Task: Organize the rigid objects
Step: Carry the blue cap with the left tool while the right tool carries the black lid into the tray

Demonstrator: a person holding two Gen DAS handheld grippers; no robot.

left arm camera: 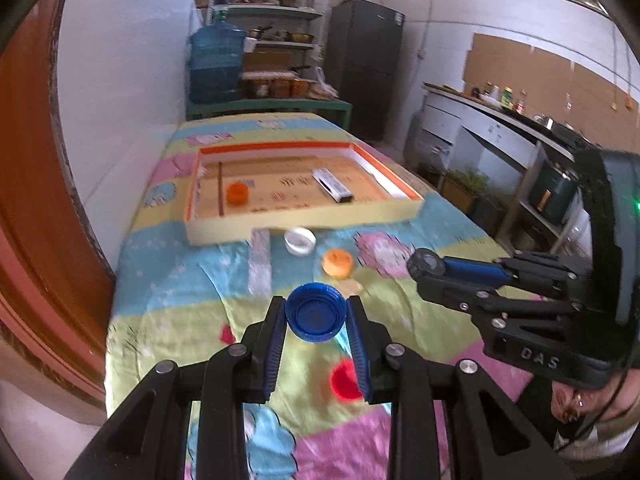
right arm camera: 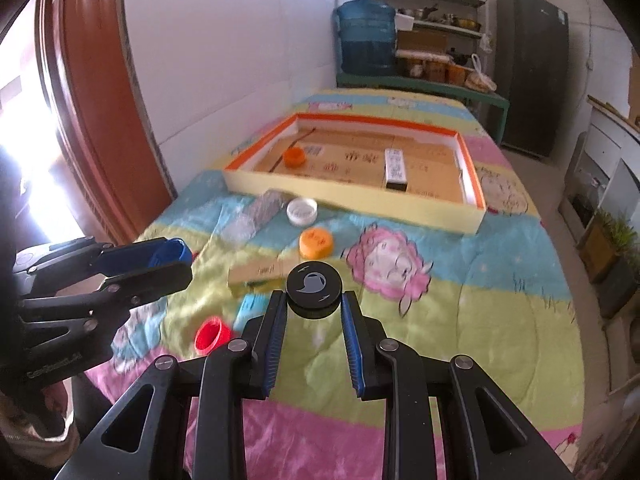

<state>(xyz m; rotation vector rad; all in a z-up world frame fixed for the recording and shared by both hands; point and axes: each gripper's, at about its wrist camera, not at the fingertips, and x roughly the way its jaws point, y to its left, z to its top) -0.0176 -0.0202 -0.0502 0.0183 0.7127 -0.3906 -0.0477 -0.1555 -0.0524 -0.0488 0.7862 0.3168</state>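
Observation:
My left gripper [left arm camera: 316, 316] is shut on a blue cap [left arm camera: 315, 313], held above the bed; it also shows in the right wrist view [right arm camera: 170, 254]. My right gripper [right arm camera: 314, 296] is shut on a black round lid [right arm camera: 315, 285], also seen in the left wrist view [left arm camera: 426, 264]. A shallow cardboard box [right arm camera: 352, 204] lies further back with an orange cap [right arm camera: 295, 156] and a white remote [right arm camera: 395, 169] inside. On the blanket lie a white cap [right arm camera: 302, 211], an orange cap [right arm camera: 316, 242], a red cap [right arm camera: 212, 337], a clear plastic tube [right arm camera: 256, 216] and a small carton [right arm camera: 258, 272].
The bed has a colourful cartoon blanket [right arm camera: 460, 300]. A white wall and a red-brown door frame [right arm camera: 100, 100] run along the left. A blue water jug [right arm camera: 366, 36], shelves and a dark fridge [right arm camera: 532, 68] stand behind. Counters line the right side [left arm camera: 500, 140].

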